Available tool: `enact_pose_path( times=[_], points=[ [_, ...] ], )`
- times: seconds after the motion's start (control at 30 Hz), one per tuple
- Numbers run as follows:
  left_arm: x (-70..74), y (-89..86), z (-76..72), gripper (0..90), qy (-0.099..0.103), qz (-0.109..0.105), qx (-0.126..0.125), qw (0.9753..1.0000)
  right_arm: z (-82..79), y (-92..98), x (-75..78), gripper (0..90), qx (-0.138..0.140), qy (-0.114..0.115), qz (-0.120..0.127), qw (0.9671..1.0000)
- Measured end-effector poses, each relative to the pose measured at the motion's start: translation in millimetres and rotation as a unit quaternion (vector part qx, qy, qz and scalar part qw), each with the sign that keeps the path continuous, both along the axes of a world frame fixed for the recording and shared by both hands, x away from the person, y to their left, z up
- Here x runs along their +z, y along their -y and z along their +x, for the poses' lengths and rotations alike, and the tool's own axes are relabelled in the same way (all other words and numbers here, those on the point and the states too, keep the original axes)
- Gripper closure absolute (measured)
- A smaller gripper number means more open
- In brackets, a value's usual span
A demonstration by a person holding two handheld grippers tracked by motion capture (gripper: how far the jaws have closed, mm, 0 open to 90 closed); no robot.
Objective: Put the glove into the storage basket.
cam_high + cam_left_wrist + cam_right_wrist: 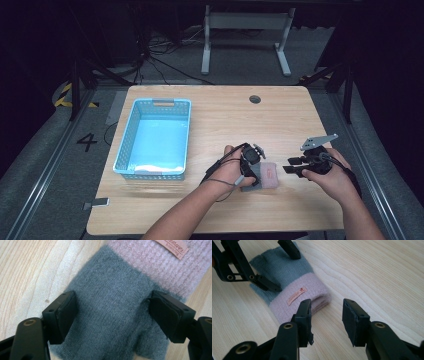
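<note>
Glove [110,315] lies flat on the table [215,115], between the left gripper [112,315]'s open jaws; the right gripper [325,320] gapes beside its pink cuff [299,300]. Closing shallow might pinch one layer, or bunch it.

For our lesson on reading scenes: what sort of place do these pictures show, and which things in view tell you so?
Probably a lab or recording workspace: a bare wooden table on dark carpet, loose cables on the floor behind it, and yellow-black hazard tape by a framed rig.
</note>
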State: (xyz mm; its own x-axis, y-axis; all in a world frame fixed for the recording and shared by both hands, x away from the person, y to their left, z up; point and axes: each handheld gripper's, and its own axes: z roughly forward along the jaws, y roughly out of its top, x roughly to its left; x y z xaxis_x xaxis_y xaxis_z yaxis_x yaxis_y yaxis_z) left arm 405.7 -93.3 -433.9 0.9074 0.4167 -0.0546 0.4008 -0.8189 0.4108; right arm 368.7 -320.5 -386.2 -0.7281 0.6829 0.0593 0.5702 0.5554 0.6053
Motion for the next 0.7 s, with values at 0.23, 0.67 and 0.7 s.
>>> enact_pose_path(
  times=[0.23, 0.67, 0.7],
  points=[
    [1.0, 5.3, -2.4, 25.7, 0.001, 0.022, 0.006, 0.9997, -0.4, 3.3, 2.3, 59.5, -0.004, 0.0, 0.009, 0.9999],
    [5.8, 4.9, -4.6, 66.1, -0.02, 0.014, 0.001, 0.9997, -1.4, 4.2, 2.7, 58.8, -0.004, 0.002, 0.014, 0.9999],
    [6.0, 5.1, -4.9, 67.1, -0.02, 0.014, 0.003, 0.9997, -1.5, 4.2, 2.6, 58.8, -0.004, 0.001, 0.014, 0.9999]
  ],
)
